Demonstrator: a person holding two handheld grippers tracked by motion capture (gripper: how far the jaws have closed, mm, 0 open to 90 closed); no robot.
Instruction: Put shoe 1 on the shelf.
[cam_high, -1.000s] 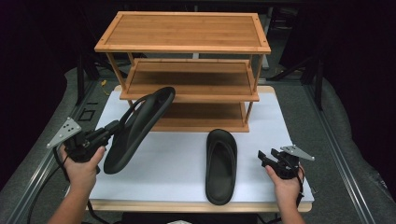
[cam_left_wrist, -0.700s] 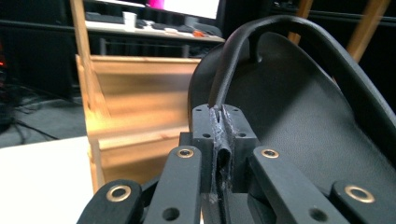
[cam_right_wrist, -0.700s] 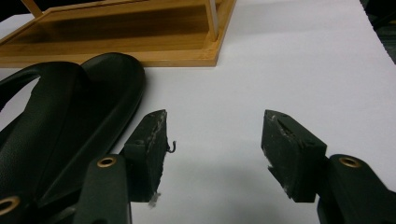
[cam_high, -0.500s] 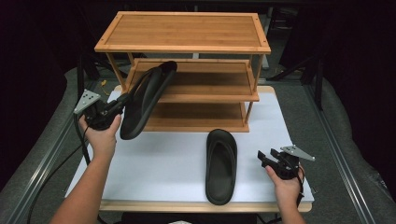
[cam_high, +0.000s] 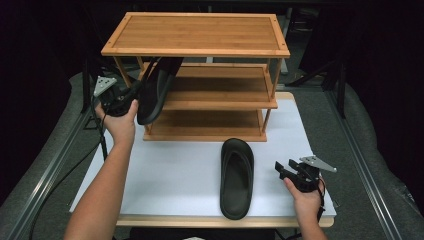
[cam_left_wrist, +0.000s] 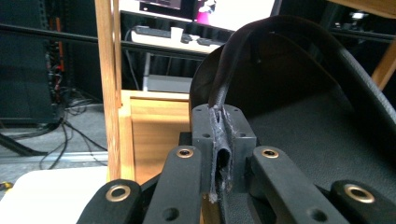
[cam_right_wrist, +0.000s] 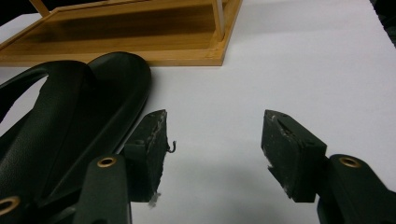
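Black and bendy, the first sandal (cam_high: 156, 87) hangs up in the air at the left side of the wooden shelf rack (cam_high: 200, 32). The left tool (cam_high: 131, 95) holds it. In the left gripper view, the two pads are pressed tight together on the sandal's thin strap (cam_left_wrist: 223, 100), and the strap runs up from between them in a curve. The sole (cam_left_wrist: 322, 135) of that sandal stands on its edge on the right side of that view, and a pale wooden post (cam_left_wrist: 106, 88) of the rack stands on the left. From the high view, the toe end of the lifted sandal pokes in under the top board, level with the middle shelf (cam_high: 220, 87). It cannot be told if the sandal touches the rack.

A second sandal (cam_high: 236, 177) lies flat on the white surface (cam_high: 175, 175), in front of the rack and a bit to the right. Its strap side faces up. It rests apart from the rack's bottom shelf (cam_high: 205, 125).

The right tool (cam_high: 282, 169) sits low on the white surface, just to the right of the flat sandal. In the right gripper view its jaws stand wide apart with nothing between them. One pad (cam_right_wrist: 152, 140) is just beside the rim of the flat sandal (cam_right_wrist: 70, 126), and the other pad (cam_right_wrist: 289, 149) is over bare white surface (cam_right_wrist: 299, 60). The person's right hand (cam_high: 305, 192) holds this tool near the front edge. The left hand (cam_high: 120, 120) holds its tool up beside the rack.
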